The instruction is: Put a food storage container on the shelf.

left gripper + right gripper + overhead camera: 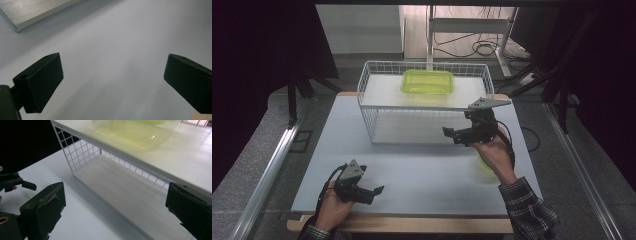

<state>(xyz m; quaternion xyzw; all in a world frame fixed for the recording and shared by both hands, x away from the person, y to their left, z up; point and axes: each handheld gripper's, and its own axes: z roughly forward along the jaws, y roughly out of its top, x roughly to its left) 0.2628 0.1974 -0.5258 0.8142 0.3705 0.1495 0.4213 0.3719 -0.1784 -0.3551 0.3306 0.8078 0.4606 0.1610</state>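
Note:
A yellow-green see-through container (427,81) rests on the top shelf of a white wire rack (369,120) at the back of the table. In the right gripper view the container (135,132) sits above the jaws. My right gripper (453,135) hovers open at the rack's front right corner, pointing left toward the lower shelf (130,192). It holds nothing (113,202). My left gripper (374,193) lies low near the table's front left, open and empty (112,75), pointing right. A yellow-green object (485,165) lies partly hidden under the right hand.
The grey-white table (422,175) stretches bare between the two grippers. A corner of the rack's lower shelf (37,12) shows in the left gripper view. The far-off left gripper (15,183) appears at the left of the right gripper view. Cables and metal rails lie beyond the table.

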